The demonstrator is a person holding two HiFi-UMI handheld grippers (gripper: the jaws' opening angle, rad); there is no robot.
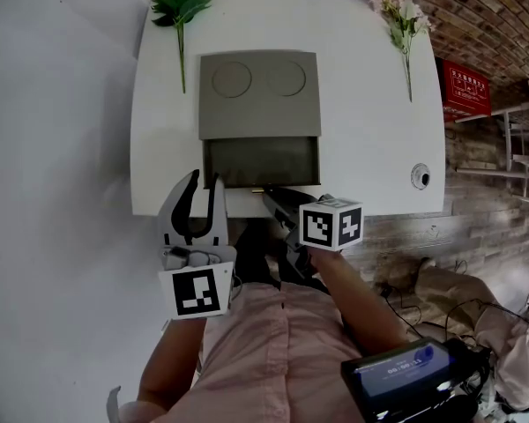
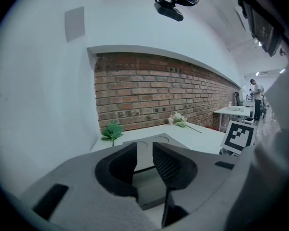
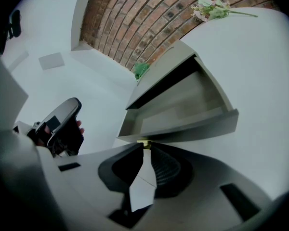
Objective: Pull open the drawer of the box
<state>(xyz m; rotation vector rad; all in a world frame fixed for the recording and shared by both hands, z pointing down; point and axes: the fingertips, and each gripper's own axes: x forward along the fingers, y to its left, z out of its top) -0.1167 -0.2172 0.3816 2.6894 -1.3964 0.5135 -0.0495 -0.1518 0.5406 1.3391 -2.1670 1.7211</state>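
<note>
box (image 1: 259, 91) sat in the middle of the white table (image 1: 370, 113), drawer (image 1: 261, 161) pulled out toward the near edge. right gripper (image 1: 270, 196) was at the drawer front, jaws pinched together on the small gold knob (image 3: 143, 143). left gripper (image 1: 204, 180) hovered just left of the drawer at the table edge, jaws apart and gripping nothing. green sprig (image 1: 181, 7) and pale flowers (image 1: 404, 16) lay at the far corners, well apart from the box.

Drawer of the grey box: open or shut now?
Open. The grey drawer is slid out of the grey box, its inside visible; the right gripper pinches its small brass knob.
</note>
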